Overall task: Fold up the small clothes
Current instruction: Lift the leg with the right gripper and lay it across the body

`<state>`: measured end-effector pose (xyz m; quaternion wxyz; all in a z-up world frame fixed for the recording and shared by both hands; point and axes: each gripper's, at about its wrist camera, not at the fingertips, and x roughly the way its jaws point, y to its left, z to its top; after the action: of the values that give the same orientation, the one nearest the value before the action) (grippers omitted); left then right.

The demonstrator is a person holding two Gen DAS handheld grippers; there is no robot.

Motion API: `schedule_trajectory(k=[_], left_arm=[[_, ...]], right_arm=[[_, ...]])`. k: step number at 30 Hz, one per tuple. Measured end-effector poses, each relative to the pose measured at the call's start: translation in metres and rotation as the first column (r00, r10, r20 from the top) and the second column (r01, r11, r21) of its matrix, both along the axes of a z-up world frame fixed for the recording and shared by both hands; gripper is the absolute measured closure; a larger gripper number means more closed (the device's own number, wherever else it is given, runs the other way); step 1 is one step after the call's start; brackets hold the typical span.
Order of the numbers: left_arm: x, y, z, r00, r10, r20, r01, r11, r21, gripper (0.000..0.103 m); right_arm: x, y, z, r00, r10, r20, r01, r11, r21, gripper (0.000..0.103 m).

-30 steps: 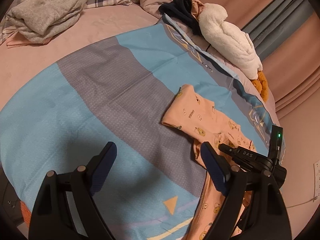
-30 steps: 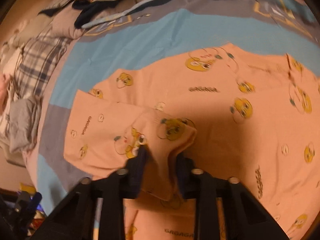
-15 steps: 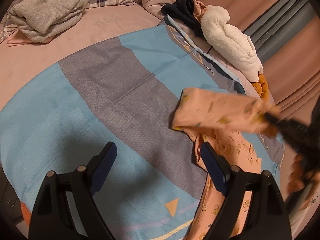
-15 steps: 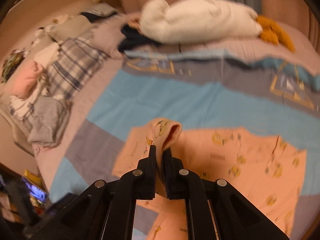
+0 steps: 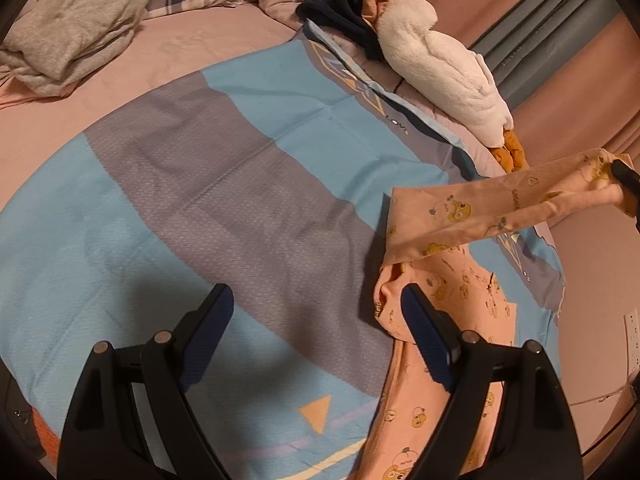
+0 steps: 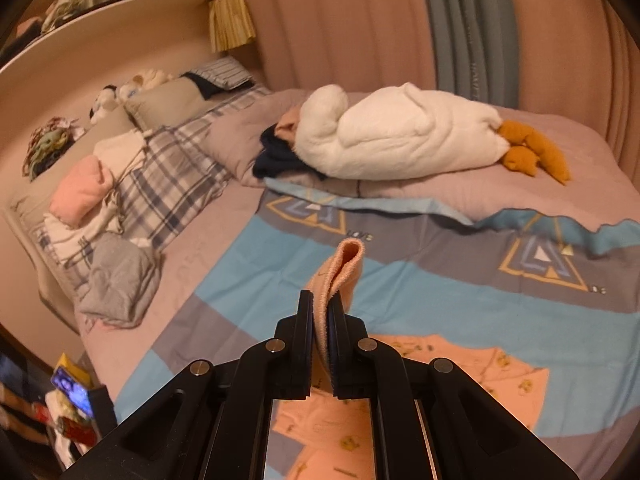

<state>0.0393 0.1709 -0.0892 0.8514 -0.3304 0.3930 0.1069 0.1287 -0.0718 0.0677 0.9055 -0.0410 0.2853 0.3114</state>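
Warm, dim indoor light, pinkish-orange cast over both views. My left fingers (image 5: 218,320) throw a soft dark shadow onto the blue bedspread (image 5: 280,92) just ahead, so light comes from behind/above me. Fisheye bends everything; black vignette at corners. Right view slightly soft, esp. curtains (image 6: 360,20) & shelf (image 6: 120,4) at edges. No glare, some grain.

My right gripper (image 6: 323,312) is clamped on a fold of the peach garment (image 6: 340,272), whose looped edge stands up above my fingertips while the rest lies spread on the blue and grey bedcover (image 6: 460,280) below. Beyond it a white plush duck (image 6: 400,136) lies across the bed, with a folded grey garment (image 6: 116,280) at the left near the plaid pillow (image 6: 172,172).
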Motion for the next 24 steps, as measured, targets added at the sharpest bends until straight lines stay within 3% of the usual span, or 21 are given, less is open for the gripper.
schedule_trajectory(k=[12, 24], left_arm=[[0.025, -0.027, 0.002, 0.997, -0.075, -0.011, 0.075, 0.997, 0.02, 0.018], [0.049, -0.052, 0.003, 0.991, -0.13, -0.03, 0.131, 0.99, 0.046, 0.018]], right_arm=[[0.011, -0.043, 0.003, 0.993, -0.115, 0.024, 0.116, 0.993, -0.035, 0.096], [0.024, -0.085, -0.014, 0.98, -0.198, 0.008, 0.198, 0.977, -0.081, 0.096]])
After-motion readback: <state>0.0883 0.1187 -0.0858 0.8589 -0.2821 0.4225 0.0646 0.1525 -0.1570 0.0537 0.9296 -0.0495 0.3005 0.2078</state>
